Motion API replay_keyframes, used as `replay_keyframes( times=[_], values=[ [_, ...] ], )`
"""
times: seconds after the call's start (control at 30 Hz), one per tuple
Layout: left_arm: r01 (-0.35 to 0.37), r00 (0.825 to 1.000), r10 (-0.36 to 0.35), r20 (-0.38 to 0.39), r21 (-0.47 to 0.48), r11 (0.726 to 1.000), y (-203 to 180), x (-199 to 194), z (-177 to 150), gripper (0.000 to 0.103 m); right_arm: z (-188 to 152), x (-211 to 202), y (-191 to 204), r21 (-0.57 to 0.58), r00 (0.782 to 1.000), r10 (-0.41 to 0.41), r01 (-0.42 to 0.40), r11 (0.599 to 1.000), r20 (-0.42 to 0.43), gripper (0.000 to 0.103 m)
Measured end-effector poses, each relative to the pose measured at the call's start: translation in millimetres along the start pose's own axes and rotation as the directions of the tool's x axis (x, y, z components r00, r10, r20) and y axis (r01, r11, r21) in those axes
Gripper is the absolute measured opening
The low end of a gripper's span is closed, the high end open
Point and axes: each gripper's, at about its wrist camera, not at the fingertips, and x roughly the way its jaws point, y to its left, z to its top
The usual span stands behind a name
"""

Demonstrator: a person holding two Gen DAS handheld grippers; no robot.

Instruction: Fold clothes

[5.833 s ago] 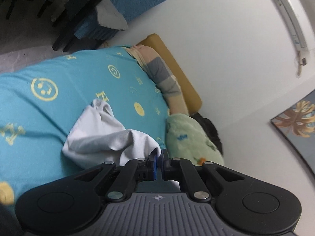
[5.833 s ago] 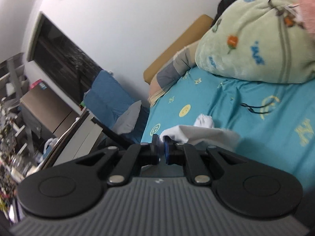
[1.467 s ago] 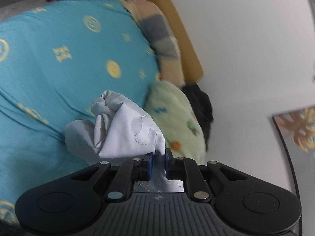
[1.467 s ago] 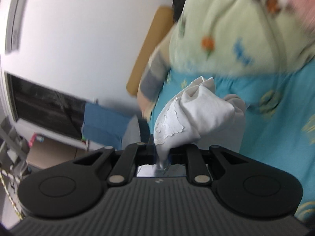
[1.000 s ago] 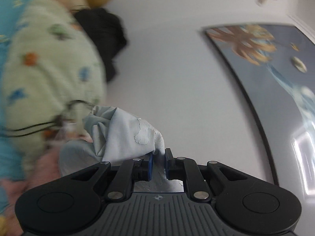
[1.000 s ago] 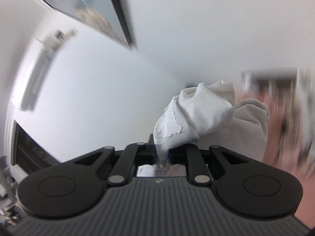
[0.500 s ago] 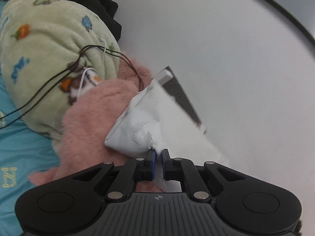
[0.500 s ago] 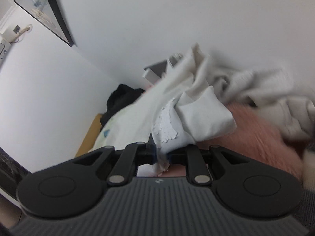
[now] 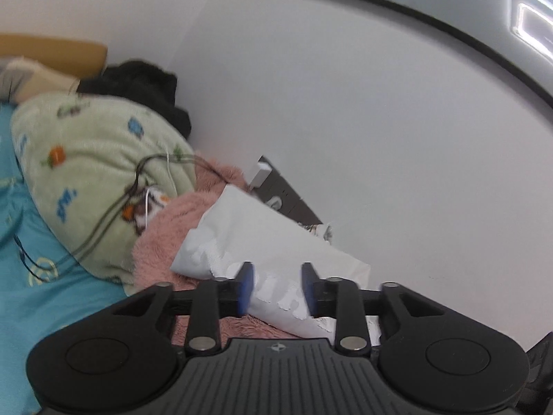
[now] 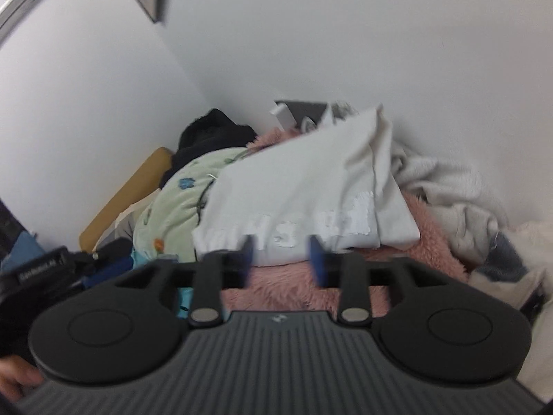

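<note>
A folded white garment with cracked white print (image 9: 262, 242) lies on a pink fluffy blanket (image 9: 162, 238) by the wall. My left gripper (image 9: 276, 285) is open, its blue pads either side of the garment's near edge. In the right wrist view the same garment (image 10: 304, 190) rests on the pink blanket (image 10: 287, 290). My right gripper (image 10: 281, 259) is open just in front of the garment, holding nothing.
A green patterned pillow (image 9: 93, 186) with dark cables lies left, on the teal bedsheet (image 9: 38, 287). A black garment (image 9: 138, 86) and tan headboard (image 9: 52, 52) are behind. A crumpled white and grey pile (image 10: 459, 204) lies right. The wall is close behind.
Both grippers carried the folded white garment from the teal sheet to the pink blanket by the wall. In the last half second both opened and let it go.
</note>
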Motion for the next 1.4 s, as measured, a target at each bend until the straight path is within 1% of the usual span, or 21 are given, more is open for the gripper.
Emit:
replay_keyframes(
  times=[0.03,0.07,0.1,0.13,0.17,0.23,0.3,0.37,0.47,0.6,0.73,0.8,0.93,1.03,1.2,1.4],
  values=[
    [-0.019,1.0,0.019,0.015,0.042,0.999,-8,-12,-3,0.062,-1,-10,5,-0.024,1.0,0.009,-0.008,1.0,0.023,0.084],
    [-0.04,0.999,0.038,0.028,0.076,0.996,-15,-23,-7,0.07,-2,-20,11,-0.049,0.999,0.017,-0.015,0.999,0.046,0.088],
    [-0.061,0.998,0.057,0.041,0.108,0.992,-21,-33,-11,0.084,-2,-31,17,-0.071,0.998,0.023,-0.018,0.997,0.062,0.087],
    [-0.077,0.996,0.07,0.054,0.13,0.989,-25,-43,-15,0.088,-3,-42,22,-0.089,0.997,0.029,-0.022,0.996,0.07,0.087],
    [-0.077,0.995,0.068,0.067,0.142,0.987,-27,-53,-20,0.09,-7,-50,26,-0.105,0.996,0.038,-0.03,0.994,0.076,0.087],
    [-0.074,0.994,0.059,0.092,0.161,0.984,-30,-71,-28,0.098,-15,-63,34,-0.148,0.995,0.042,-0.028,0.989,0.095,0.087],
    [-0.087,0.99,0.063,0.129,0.189,0.978,-31,-87,-38,0.102,-24,-76,42,-0.197,0.992,0.039,-0.015,0.98,0.118,0.087],
    [-0.125,0.982,0.088,0.17,0.221,0.967,-32,-101,-47,0.103,-34,-85,49,-0.25,0.988,0.027,0.012,0.968,0.15,0.087],
    [-0.154,0.972,0.103,0.209,0.242,0.958,-31,-117,-61,0.103,-48,-97,57,-0.301,0.98,0.015,0.047,0.952,0.198,0.087],
    [-0.156,0.967,0.096,0.236,0.25,0.956,-25,-133,-81,0.103,-65,-101,63,-0.346,0.975,0.01,0.07,0.935,0.224,0.087],
    [-0.189,0.963,0.116,0.245,0.3,0.935,-23,-137,-97,0.103,-82,-106,68,-0.388,0.968,0.005,0.095,0.917,0.25,0.086],
    [-0.205,0.957,0.124,0.261,0.31,0.928,-22,-140,-104,0.103,-88,-106,68,-0.387,0.965,0.005,0.1,0.917,0.261,0.086],
    [-0.2,0.956,0.118,0.267,0.307,0.93,-19,-144,-112,0.103,-92,-107,68,-0.386,0.964,0.007,0.1,0.917,0.267,0.086],
    [-0.218,0.952,0.13,0.276,0.316,0.924,-17,-146,-116,0.103,-95,-107,68,-0.385,0.963,0.008,0.1,0.917,0.27,0.086],
    [-0.222,0.949,0.135,0.286,0.3,0.928,-14,-152,-118,0.103,-99,-107,68,-0.385,0.962,0.009,0.101,0.917,0.274,0.086],
    [-0.231,0.943,0.137,0.304,0.301,0.925,-16,-160,-118,0.103,-104,-108,68,-0.384,0.96,0.009,0.103,0.918,0.278,0.086]
  ],
)
